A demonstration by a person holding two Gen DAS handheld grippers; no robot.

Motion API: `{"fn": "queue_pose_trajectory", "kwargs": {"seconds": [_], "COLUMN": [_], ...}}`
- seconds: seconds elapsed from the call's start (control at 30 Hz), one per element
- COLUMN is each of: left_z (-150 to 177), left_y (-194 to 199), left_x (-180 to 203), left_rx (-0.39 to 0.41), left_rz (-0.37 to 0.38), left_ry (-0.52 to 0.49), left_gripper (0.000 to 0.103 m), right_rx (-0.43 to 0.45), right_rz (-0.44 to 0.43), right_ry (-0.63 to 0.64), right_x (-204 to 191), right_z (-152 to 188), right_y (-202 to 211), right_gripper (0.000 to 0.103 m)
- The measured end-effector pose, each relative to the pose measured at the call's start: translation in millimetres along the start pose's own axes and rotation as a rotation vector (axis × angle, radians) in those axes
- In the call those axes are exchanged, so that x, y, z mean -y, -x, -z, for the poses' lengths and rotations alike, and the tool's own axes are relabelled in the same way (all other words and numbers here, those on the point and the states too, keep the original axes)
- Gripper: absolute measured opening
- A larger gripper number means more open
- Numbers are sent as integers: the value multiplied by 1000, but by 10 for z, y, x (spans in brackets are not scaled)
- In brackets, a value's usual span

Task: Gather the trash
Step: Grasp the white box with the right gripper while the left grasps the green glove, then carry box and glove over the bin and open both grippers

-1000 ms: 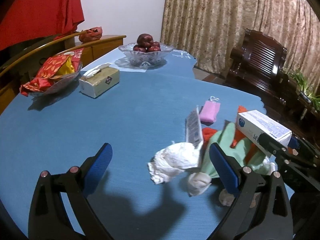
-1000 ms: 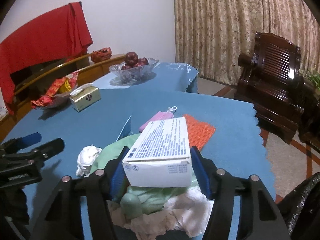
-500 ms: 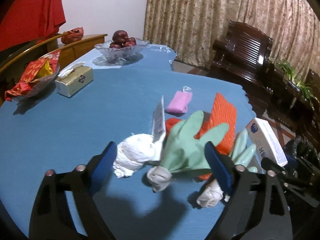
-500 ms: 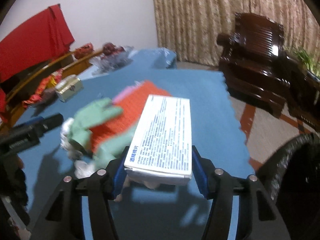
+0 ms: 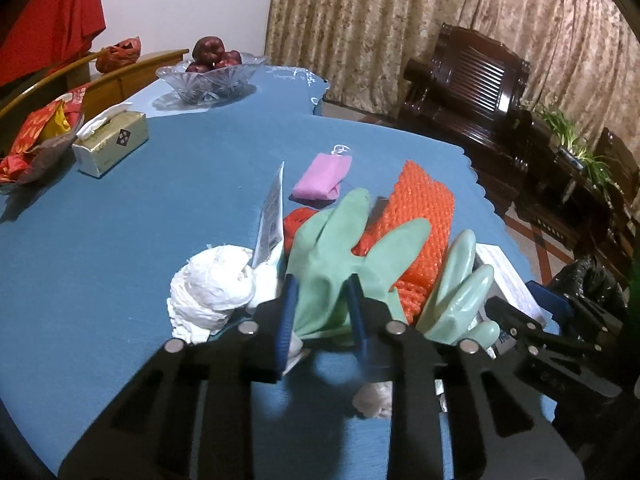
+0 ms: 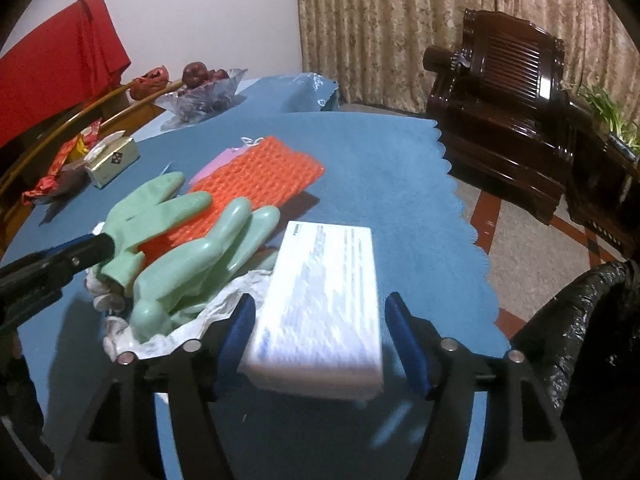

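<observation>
At the far left of the blue cloth-covered table [image 5: 120, 220] sits a dish of red and yellow wrappers [image 5: 36, 136], then a pale green tissue box [image 5: 110, 144], and behind them a cut-glass bowl of dark red fruit [image 5: 208, 76]. Nearer the middle lies a crumpled white paper wad [image 5: 208, 288], touching an upright, thin printed card [image 5: 272, 216]. Beyond that rests a small pink pouch [image 5: 322, 176].

The left gripper [image 5: 322, 312] has just been closing, and its blue pads now pinch the cuff end of a pale green rubber glove [image 5: 332, 256], which fans upward over an orange foam net sleeve [image 5: 424, 216]. A second pale green glove [image 5: 456, 292] lies just beside it on the right, its cuff on crumpled white paper.

Further right, the right gripper [image 6: 320, 340] has just been opening. A white printed cardboard box [image 6: 324, 300] sits between its blue pads, blurred, with a visible gap on each side, so the pads do not press on it. The box lies near the table's scalloped right edge.

Off the table to the right stands a black plastic trash bag [image 6: 580, 320], and behind it a dark carved wooden armchair [image 6: 504, 92] before patterned beige curtains [image 6: 400, 20].
</observation>
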State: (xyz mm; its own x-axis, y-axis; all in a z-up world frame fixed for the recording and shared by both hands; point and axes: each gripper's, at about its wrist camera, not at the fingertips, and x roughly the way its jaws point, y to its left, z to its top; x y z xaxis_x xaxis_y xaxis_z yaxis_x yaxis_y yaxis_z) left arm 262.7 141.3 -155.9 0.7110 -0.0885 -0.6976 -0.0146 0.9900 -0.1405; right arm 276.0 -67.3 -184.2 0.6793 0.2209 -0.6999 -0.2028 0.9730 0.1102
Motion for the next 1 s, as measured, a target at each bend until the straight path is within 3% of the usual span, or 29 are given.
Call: {"fn": "queue_pose_trajectory", "kwargs": {"seconds": [0.1, 0.13, 0.63, 1.0], "left_z": [23, 29, 24, 50], "left_y": [37, 51, 637, 1123], "left_x": [3, 3, 89, 441], "left_rx": [9, 12, 115, 167], "left_rz": [4, 4, 29, 102], "left_ry": [6, 6, 17, -20], "left_gripper": [18, 17, 15, 14], "right_rx": [-12, -12, 107, 193], "right_rz": [-4, 1, -33, -19], "right_ry": [6, 9, -9, -14], "right_x": [-10, -10, 79, 251], "right_z": [-30, -41, -111, -73], "right_y": [-53, -50, 616, 1280], "right_gripper": [65, 55, 55, 55]}}
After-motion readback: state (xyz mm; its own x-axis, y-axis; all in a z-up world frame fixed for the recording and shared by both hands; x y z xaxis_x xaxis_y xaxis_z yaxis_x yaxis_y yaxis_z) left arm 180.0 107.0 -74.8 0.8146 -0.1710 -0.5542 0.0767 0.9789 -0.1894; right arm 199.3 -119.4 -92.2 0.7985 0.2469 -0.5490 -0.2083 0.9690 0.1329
